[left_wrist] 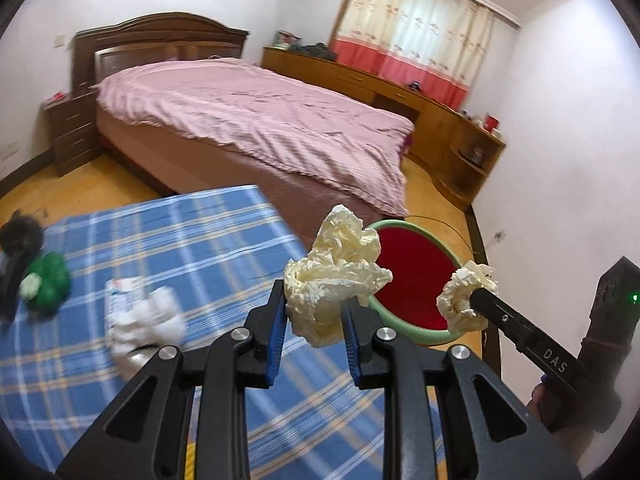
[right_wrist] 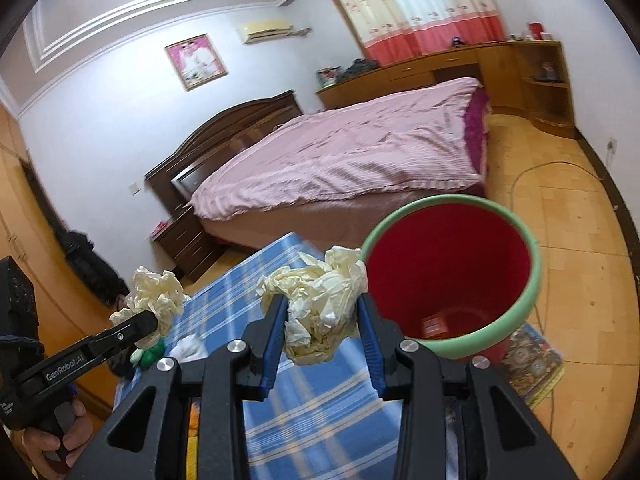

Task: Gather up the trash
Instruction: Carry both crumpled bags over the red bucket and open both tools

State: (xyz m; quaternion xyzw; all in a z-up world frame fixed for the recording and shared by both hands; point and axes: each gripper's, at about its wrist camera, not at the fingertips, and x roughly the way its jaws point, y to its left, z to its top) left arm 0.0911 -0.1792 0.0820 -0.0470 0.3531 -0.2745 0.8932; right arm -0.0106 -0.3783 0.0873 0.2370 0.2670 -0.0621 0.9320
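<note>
My left gripper [left_wrist: 314, 312] is shut on a crumpled cream paper ball [left_wrist: 336, 280], held above the blue plaid table [left_wrist: 180, 240] near the bin. My right gripper [right_wrist: 322, 326] is shut on a second crumpled cream paper ball [right_wrist: 320, 312], just left of the red bin with a green rim [right_wrist: 452, 276]. The bin [left_wrist: 412, 280] stands on the floor past the table's right edge, with a small orange wrapper [right_wrist: 434, 326] at its bottom. Each gripper shows in the other's view, the right one [left_wrist: 464, 300] and the left one [right_wrist: 154, 312], each with its ball.
A white crumpled tissue [left_wrist: 148, 320], a printed paper packet [left_wrist: 120, 292] and a green bundle [left_wrist: 46, 280] lie on the table's left part. A pink-covered bed [left_wrist: 260, 120] stands behind. A wooden cabinet [left_wrist: 400, 96] runs along the far wall. A colourful mat [right_wrist: 528, 364] lies under the bin.
</note>
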